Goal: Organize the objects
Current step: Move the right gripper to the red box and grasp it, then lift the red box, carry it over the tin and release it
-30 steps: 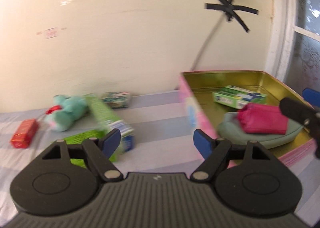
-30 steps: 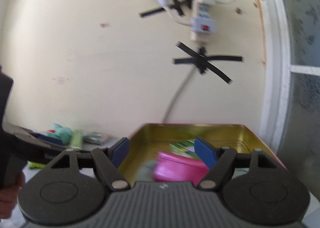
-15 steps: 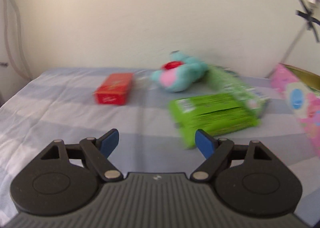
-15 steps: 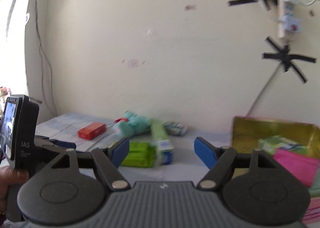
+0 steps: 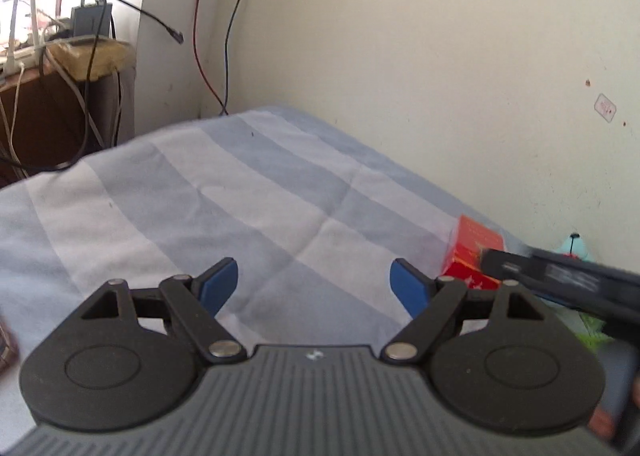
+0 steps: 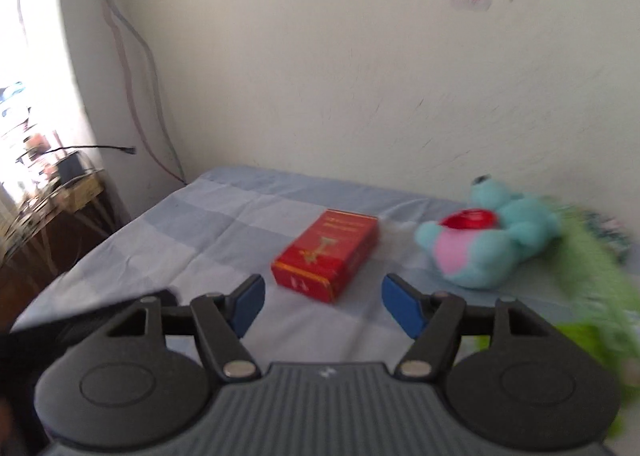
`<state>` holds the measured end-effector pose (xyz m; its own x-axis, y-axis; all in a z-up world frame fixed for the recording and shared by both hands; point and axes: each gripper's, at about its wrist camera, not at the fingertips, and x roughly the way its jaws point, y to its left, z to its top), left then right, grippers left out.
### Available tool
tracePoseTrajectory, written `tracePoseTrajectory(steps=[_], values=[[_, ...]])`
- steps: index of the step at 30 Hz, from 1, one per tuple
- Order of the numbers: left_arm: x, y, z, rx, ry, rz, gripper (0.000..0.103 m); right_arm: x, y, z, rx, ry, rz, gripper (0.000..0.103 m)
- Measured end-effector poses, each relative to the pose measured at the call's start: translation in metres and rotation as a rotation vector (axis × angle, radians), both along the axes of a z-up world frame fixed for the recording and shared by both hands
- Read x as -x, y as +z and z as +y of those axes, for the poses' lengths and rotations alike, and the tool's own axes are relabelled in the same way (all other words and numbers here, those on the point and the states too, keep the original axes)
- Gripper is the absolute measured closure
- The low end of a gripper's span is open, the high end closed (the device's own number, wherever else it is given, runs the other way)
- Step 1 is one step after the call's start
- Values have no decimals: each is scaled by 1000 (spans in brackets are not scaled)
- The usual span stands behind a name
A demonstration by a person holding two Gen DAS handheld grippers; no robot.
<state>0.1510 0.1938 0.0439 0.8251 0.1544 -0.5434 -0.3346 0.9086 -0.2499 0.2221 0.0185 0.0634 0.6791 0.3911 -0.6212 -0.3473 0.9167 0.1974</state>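
Inspector A: Right hand-held gripper (image 6: pixel 322 300): fingers spread apart, nothing between them. It sits above the striped bedsheet (image 6: pixel 224 223), aimed at the red box (image 6: pixel 326 254).

Inspector B: Position and orientation of the box?

Inspector A: It lies flat on the bedsheet, ahead of the right hand-held gripper and apart from the fingertips. The long axis runs from near-left to far-right in the right wrist view; one short end faces the camera, the other points toward the wall (image 6: pixel 360 75). The printed top face is up.

Inspector B: Neighbouring items?

Inspector A: A teal plush toy (image 6: pixel 492 240) lies just to the right of the box, not touching it, with a red piece on its upper side. Further right are green packages (image 6: pixel 592 288), too blurred to describe.

Inspector B: Left hand-held gripper (image 5: pixel 314 282)?

Inspector A: Fingers wide apart, empty, over bare bedsheet (image 5: pixel 240 195). In its view the red box (image 5: pixel 474 256) shows at right, partly covered by the black body of the other tool. Loose cables (image 5: pixel 208 23) hang in the wall corner.
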Motion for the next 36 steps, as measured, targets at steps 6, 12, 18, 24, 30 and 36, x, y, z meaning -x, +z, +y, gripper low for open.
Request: tracePoseTrajectory(steps=[6, 12, 18, 24, 30, 36], values=[[8, 10, -1, -5, -2, -42, 18, -64, -36, 28, -17, -151, 102, 37], [6, 4, 2, 43, -52, -37, 18, -17, -29, 2, 71, 44, 104, 79], [9, 1, -28, 187, -464, -81, 18, 87, -22, -76, 20, 166, 137, 79], [52, 4, -130, 135, -1021, -86, 14, 185, -19, -202, -127, 192, 241, 77], [85, -2, -195, 139, -1203, -25, 14, 272, 2, -299, 19, -144, 42, 51], [75, -10, -235, 150, -1180, 80, 15, 290, 1, -303, 33, -107, -57, 42]])
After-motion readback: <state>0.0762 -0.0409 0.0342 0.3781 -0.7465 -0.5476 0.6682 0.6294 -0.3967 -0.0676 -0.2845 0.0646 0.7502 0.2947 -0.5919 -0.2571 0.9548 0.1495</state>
